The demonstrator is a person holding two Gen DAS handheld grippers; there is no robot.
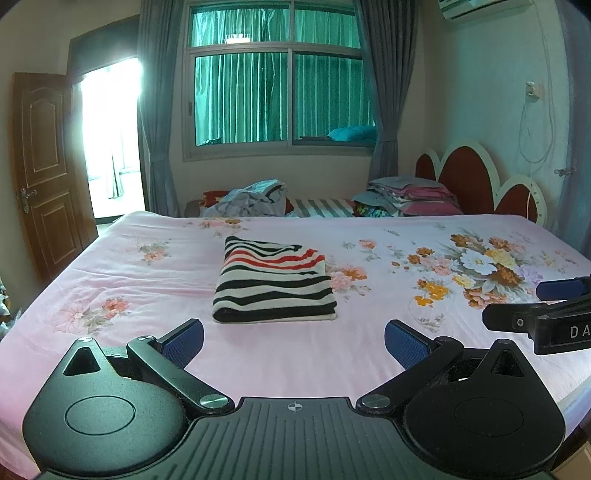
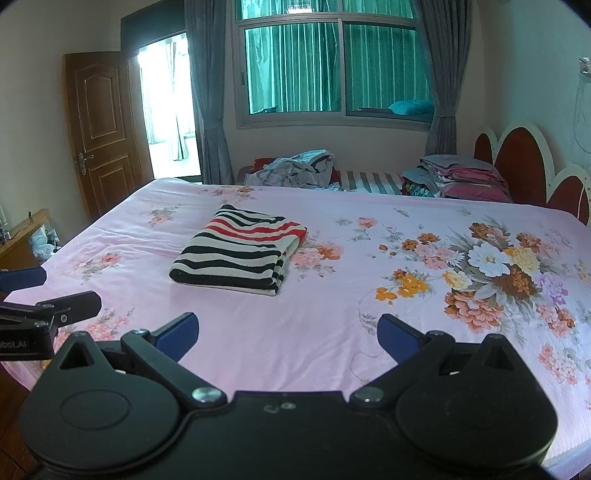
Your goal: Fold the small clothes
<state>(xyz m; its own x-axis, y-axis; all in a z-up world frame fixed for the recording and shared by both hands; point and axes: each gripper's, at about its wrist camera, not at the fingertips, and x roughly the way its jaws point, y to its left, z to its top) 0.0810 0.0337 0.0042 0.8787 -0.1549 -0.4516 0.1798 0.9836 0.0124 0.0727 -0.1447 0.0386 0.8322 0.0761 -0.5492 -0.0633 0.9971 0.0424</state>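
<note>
Lying folded into a neat rectangle on the pink floral bedsheet [image 1: 110,273], the black, white and red striped garment [image 1: 275,282] sits toward the middle of the bed, ahead of both tools and touched by neither. The left wrist view takes it nearly square-on and also catches an air conditioner [image 1: 484,7] high on the wall and a white cord hanging beside the scalloped red headboard [image 1: 467,177]; the right wrist view shows the garment from its right, exposing the layered fold edges along that side, and adds a wooden piece of furniture [image 2: 22,236] beyond the bed's left edge. Both views share the open wooden door [image 1: 48,173], the green-curtained window [image 1: 277,92], a rumpled heap of clothes [image 1: 251,199] and a stack of folded linens [image 1: 410,194] past the far side of the mattress. No containers appear. The left gripper [image 1: 293,341] has its blue-padded fingers spread wide apart over bare sheet, holding nothing. The right gripper [image 2: 288,334] is likewise spread wide and empty above the sheet. Each tool shows at the edge of the other's view, just beside it.
</note>
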